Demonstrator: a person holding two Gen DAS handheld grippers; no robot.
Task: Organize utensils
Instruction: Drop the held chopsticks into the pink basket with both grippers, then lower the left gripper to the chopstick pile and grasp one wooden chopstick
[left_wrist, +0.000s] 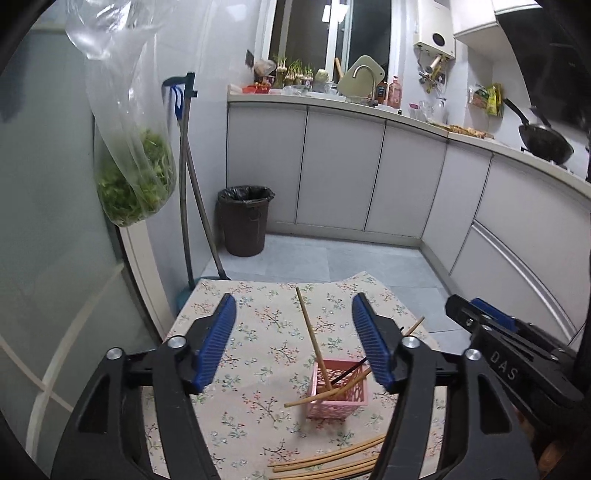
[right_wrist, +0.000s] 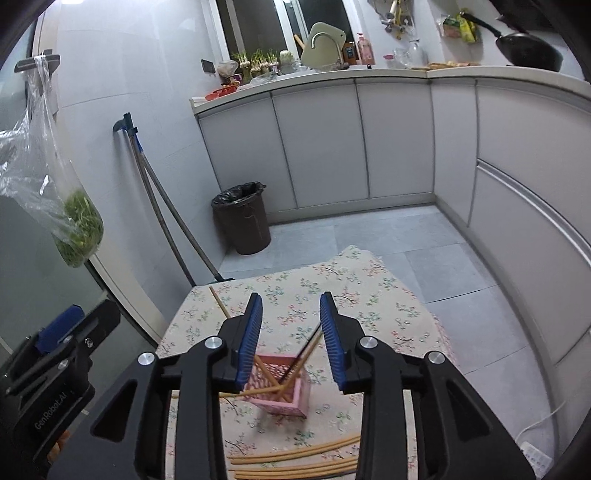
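Note:
A pink lattice holder (left_wrist: 341, 391) (right_wrist: 282, 386) stands on the flowered tablecloth (left_wrist: 258, 354) (right_wrist: 354, 295). Several chopsticks (left_wrist: 314, 343) (right_wrist: 295, 363) lean out of it, bamboo ones and one dark one. More bamboo chopsticks (left_wrist: 332, 459) (right_wrist: 295, 458) lie flat on the cloth nearer to me. My left gripper (left_wrist: 293, 343) hangs open above the holder, nothing between its blue pads. My right gripper (right_wrist: 291, 339) is open too, hovering over the holder with a leaning chopstick seen in the gap, untouched. Each gripper shows at the other view's edge: the right gripper (left_wrist: 509, 350) and the left gripper (right_wrist: 59, 354).
The small table ends just beyond the cloth, with grey floor tiles past it. A dark bin (left_wrist: 245, 219) (right_wrist: 243, 218) and a mop (left_wrist: 186, 177) (right_wrist: 155, 195) stand by the left wall. A bag of greens (left_wrist: 135, 173) (right_wrist: 75, 229) hangs at left. White cabinets (left_wrist: 369, 173) run behind.

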